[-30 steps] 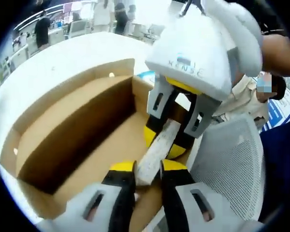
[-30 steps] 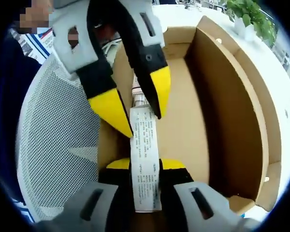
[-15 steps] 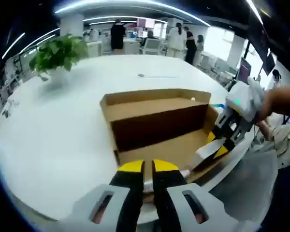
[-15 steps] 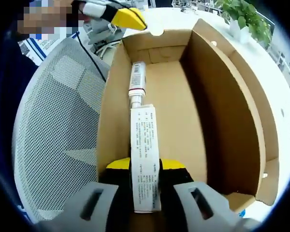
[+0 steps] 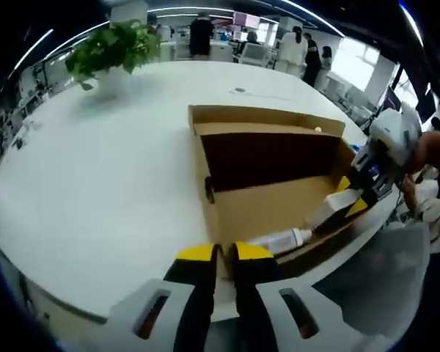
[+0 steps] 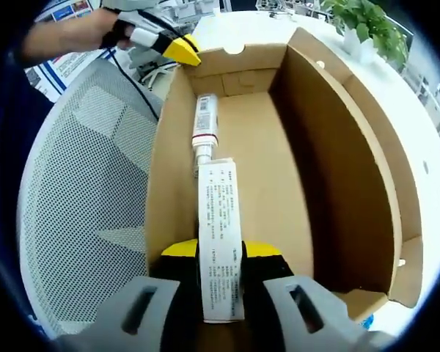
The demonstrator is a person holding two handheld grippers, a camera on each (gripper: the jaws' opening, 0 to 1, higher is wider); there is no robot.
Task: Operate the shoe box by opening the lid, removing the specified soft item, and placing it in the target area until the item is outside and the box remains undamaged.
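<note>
Left gripper view: left gripper [image 5: 218, 253] sits off the near edge of the shoe box [image 5: 242, 213], jaws drawn together with only a thin slit between them, nothing held. Box is open on the white surface [image 5: 95, 169], lid flap standing up at the far side. The tube [image 5: 279, 238] lies inside along the near wall, cap end toward this gripper. Right gripper [image 5: 352, 198] comes in from the right, pinching the tube's flat end. Potted plant [image 5: 114, 48] at the far edge of the surface; people standing in the background.

Right gripper view: right gripper [image 6: 220, 253] has its jaws clamped on the flat printed tail of the tube [image 6: 216, 191]. Tube runs straight ahead along the box floor, hugging the left wall of the shoe box [image 6: 345, 169]. Left gripper [image 6: 177, 50] hovers at the far left corner of the box, apart from the tube. Mesh chair [image 6: 88, 191] beside the box on the left.
</note>
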